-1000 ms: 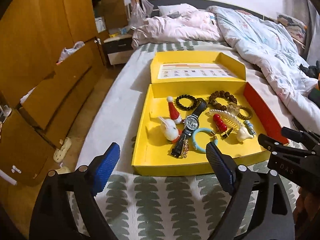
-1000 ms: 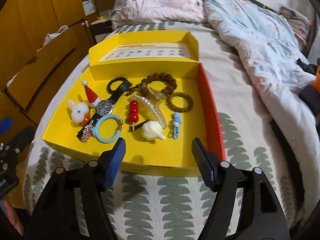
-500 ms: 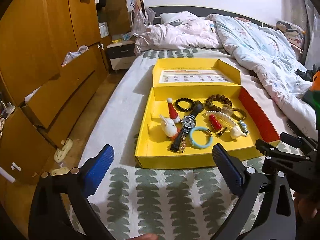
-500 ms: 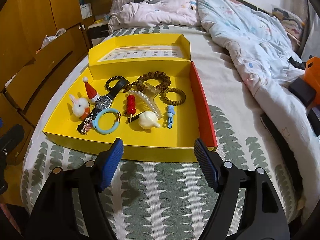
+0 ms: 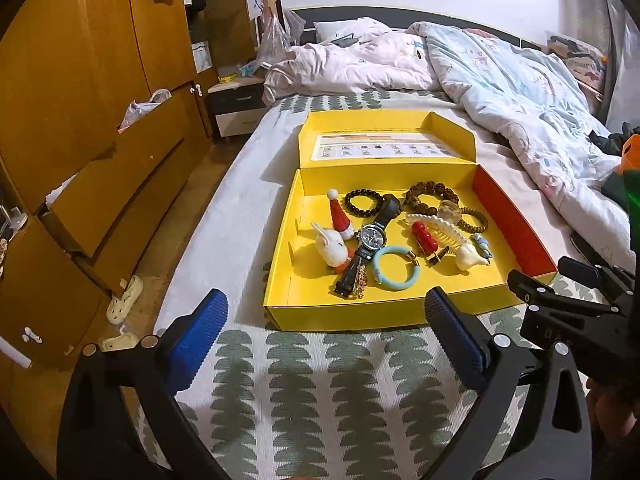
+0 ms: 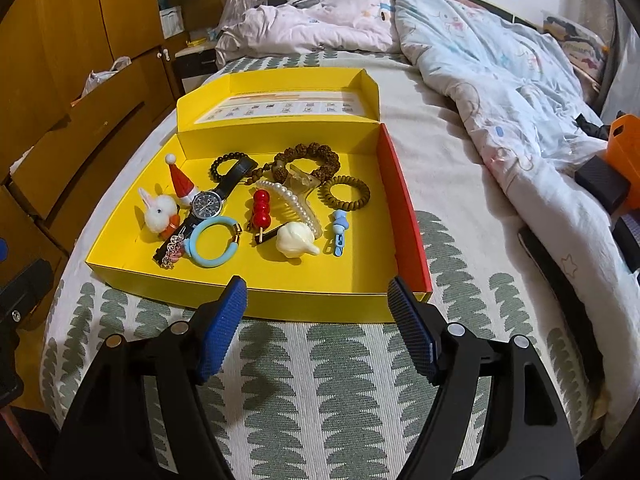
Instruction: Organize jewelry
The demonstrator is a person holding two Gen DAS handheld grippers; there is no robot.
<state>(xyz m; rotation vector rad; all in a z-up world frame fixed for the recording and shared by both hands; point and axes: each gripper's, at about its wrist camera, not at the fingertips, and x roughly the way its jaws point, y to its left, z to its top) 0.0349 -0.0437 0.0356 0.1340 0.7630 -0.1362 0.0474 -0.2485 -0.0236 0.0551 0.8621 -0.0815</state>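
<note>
An open yellow box (image 5: 280,280) (image 6: 120,268) lies on the bed, its lid folded back. Inside lie a watch (image 5: 370,238) (image 6: 206,204), a light blue bracelet (image 5: 396,268) (image 6: 214,242), a white rabbit clip (image 5: 330,246) (image 6: 158,208), a Santa hat clip (image 5: 340,214), red bead clip (image 6: 261,210), a pearl claw clip (image 6: 294,204), a black bead bracelet (image 5: 362,202) and brown bead bracelets (image 6: 308,158). My left gripper (image 5: 326,340) is open and empty, short of the box's front edge. My right gripper (image 6: 318,328) is open and empty, at the front edge.
The bed has a leaf-patterned sheet (image 6: 340,380) and a crumpled quilt (image 6: 500,80) on the right. Wooden wardrobe drawers (image 5: 100,180) stand left of the bed, with slippers (image 5: 124,300) on the floor. An orange object (image 6: 624,160) lies at the far right.
Both grippers have drawn back and up from the box, which now looks smaller and farther. Both stay open and empty. The items in the box have not moved.
</note>
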